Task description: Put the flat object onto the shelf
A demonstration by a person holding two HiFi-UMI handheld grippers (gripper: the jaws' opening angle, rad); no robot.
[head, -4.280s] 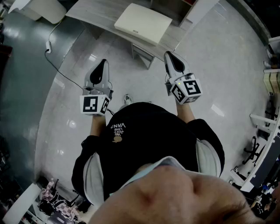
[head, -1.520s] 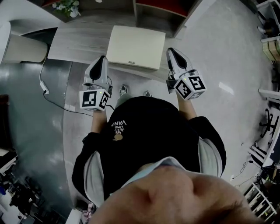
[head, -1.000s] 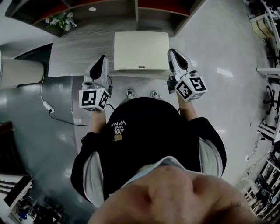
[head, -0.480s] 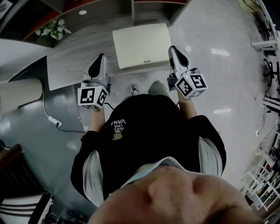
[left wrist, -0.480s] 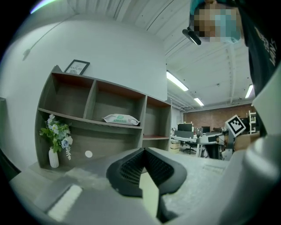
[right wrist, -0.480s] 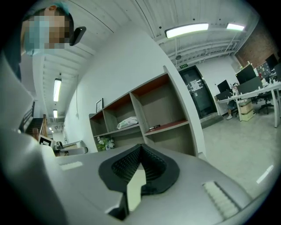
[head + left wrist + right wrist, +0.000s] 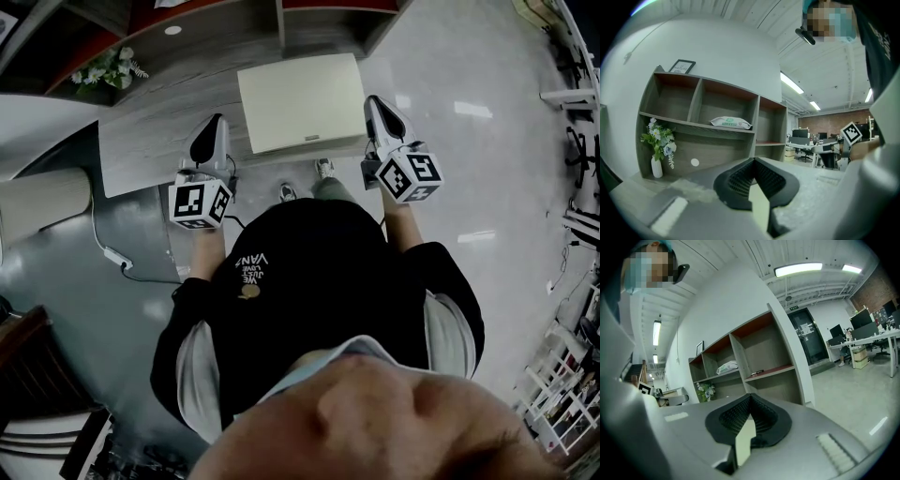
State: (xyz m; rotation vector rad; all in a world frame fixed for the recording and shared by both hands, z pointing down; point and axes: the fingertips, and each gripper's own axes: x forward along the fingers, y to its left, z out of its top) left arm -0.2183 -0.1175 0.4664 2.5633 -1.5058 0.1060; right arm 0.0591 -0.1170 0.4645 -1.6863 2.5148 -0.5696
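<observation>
Shelf (image 7: 279,17) is cut off beyond flat object (image 7: 300,101).

Both grippers are held out ahead of the person's chest, pointing forward and roughly level. The left gripper (image 7: 214,127) sits off the left edge of the flat object (image 7: 300,101), apart from it. The right gripper (image 7: 373,103) is just beside its right edge. Each pair of jaws is pressed together with nothing between. Both bare forearms (image 7: 203,255) run back to the body.
</observation>
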